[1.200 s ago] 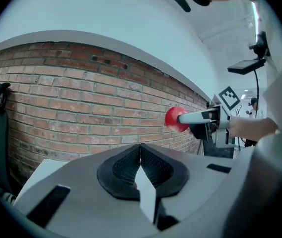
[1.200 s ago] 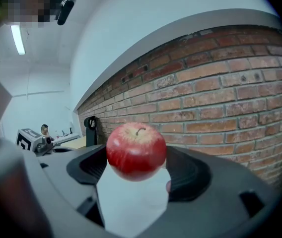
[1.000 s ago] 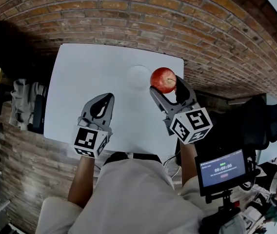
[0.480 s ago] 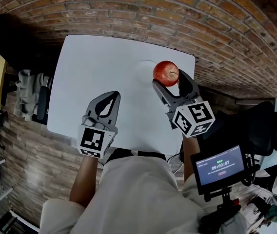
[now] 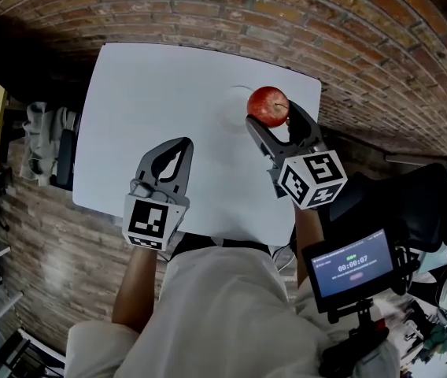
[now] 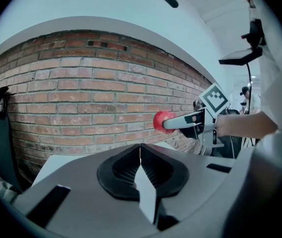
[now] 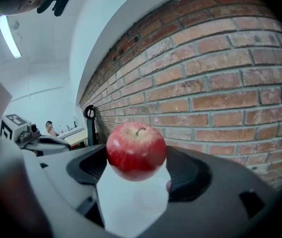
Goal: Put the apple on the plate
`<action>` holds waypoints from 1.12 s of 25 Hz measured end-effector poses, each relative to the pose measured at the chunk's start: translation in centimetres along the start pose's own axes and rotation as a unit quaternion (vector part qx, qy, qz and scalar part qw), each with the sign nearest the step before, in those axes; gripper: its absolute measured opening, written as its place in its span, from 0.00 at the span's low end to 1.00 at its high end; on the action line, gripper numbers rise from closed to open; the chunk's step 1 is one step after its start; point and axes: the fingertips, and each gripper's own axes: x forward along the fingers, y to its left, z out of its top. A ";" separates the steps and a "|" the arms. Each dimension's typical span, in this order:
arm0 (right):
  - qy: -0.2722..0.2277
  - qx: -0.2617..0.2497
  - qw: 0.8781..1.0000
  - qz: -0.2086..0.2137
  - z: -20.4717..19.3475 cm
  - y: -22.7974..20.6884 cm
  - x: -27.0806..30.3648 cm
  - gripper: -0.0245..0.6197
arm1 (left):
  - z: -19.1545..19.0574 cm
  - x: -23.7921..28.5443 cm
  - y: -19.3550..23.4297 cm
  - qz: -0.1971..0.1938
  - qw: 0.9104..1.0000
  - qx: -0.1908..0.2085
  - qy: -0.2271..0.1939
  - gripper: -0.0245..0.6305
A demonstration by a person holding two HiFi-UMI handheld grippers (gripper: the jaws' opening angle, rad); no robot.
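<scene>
Red and round, the glossy apple (image 5: 268, 105) is clamped between the jaws of the right claw (image 5: 271, 115). It is held above the white tabletop (image 5: 153, 93), over the right part of the shallow white round plate (image 5: 230, 109). The left claw (image 5: 178, 145) is pressed together on nothing, low over the tabletop and well apart from the plate.

The plate barely stands out from the tabletop, so an off-centre release could send the fruit rolling over the rim toward the nearby tabletop edge. Letting go from height might bounce it.

Count: one apple, one plate, two claws, one tabletop.
</scene>
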 end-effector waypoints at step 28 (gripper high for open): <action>0.054 0.016 0.998 0.010 -5.0 -1.9 4.7 0.61 | -3.2 2.1 0.8 -0.006 0.999 -0.013 0.046 0.05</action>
